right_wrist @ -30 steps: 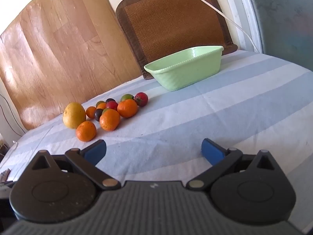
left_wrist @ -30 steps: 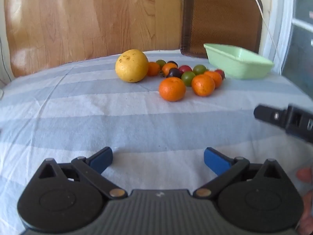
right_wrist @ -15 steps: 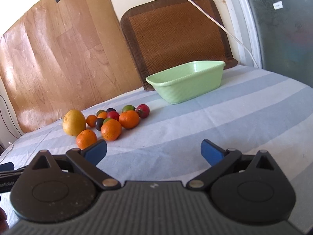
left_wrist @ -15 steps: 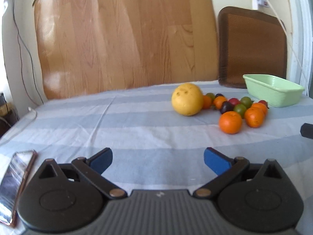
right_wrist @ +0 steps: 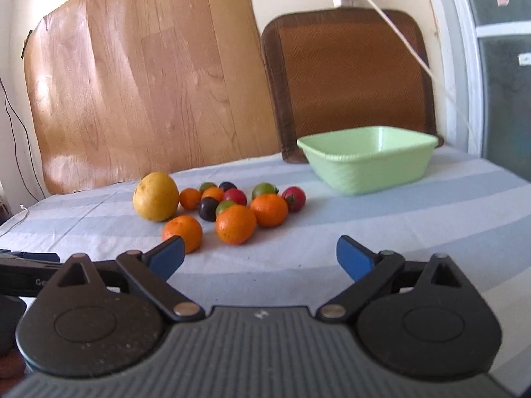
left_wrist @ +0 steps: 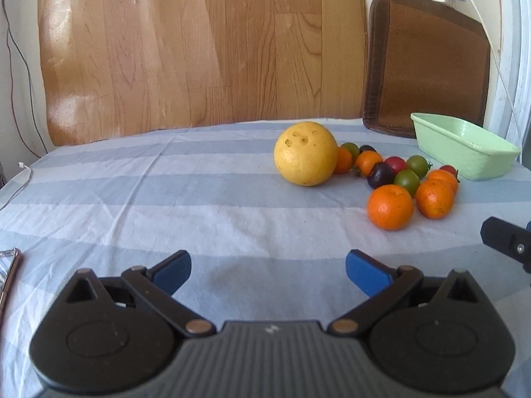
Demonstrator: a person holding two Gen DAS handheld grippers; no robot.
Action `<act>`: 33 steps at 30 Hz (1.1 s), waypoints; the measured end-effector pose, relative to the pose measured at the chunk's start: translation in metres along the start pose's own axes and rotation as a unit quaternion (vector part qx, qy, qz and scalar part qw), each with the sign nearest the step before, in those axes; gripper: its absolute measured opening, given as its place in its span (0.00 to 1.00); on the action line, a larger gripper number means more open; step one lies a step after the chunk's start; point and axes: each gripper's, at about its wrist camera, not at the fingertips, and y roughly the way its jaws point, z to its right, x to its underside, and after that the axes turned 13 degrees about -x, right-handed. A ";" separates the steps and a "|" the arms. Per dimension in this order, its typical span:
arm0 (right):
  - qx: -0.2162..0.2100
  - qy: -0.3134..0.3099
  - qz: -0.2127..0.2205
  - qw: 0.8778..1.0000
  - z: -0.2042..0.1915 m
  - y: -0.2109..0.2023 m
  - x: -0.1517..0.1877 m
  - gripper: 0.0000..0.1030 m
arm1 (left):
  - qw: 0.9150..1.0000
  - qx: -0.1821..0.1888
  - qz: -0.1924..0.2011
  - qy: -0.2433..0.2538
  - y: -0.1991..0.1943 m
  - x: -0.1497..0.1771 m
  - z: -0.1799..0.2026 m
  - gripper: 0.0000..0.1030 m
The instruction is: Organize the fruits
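Observation:
A pile of fruit lies on the striped tablecloth: a big yellow citrus (left_wrist: 305,153) (right_wrist: 156,195), several oranges such as the nearest one (left_wrist: 390,207) (right_wrist: 183,233), and small red, green and dark tomatoes (left_wrist: 407,181) (right_wrist: 235,197). A pale green dish (left_wrist: 464,146) (right_wrist: 368,159) stands empty to the right of the pile. My left gripper (left_wrist: 268,273) is open and empty, well short of the fruit. My right gripper (right_wrist: 260,258) is open and empty, just in front of the oranges.
A phone edge (left_wrist: 8,268) lies at the left on the striped tablecloth (left_wrist: 166,199). A wooden board (left_wrist: 199,49) and a brown woven mat (right_wrist: 348,76) lean on the wall behind. The right gripper's body (left_wrist: 507,242) shows at the left view's right edge.
The left view swung left, then settled back toward the fruit. The right gripper turned left and came closer to the fruit pile. Both stay open.

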 end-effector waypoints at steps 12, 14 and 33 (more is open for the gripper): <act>-0.006 0.018 0.011 1.000 0.004 -0.004 0.001 0.96 | 1.000 -0.015 0.013 0.012 -0.006 -0.001 0.006 1.00; -0.007 0.018 0.011 1.000 0.004 -0.004 0.001 0.96 | 1.000 -0.013 0.012 0.012 -0.005 -0.001 0.005 1.00; -0.005 0.017 0.006 1.000 0.005 -0.005 0.000 0.96 | 0.999 -0.001 0.020 -0.035 -0.007 0.000 -0.010 1.00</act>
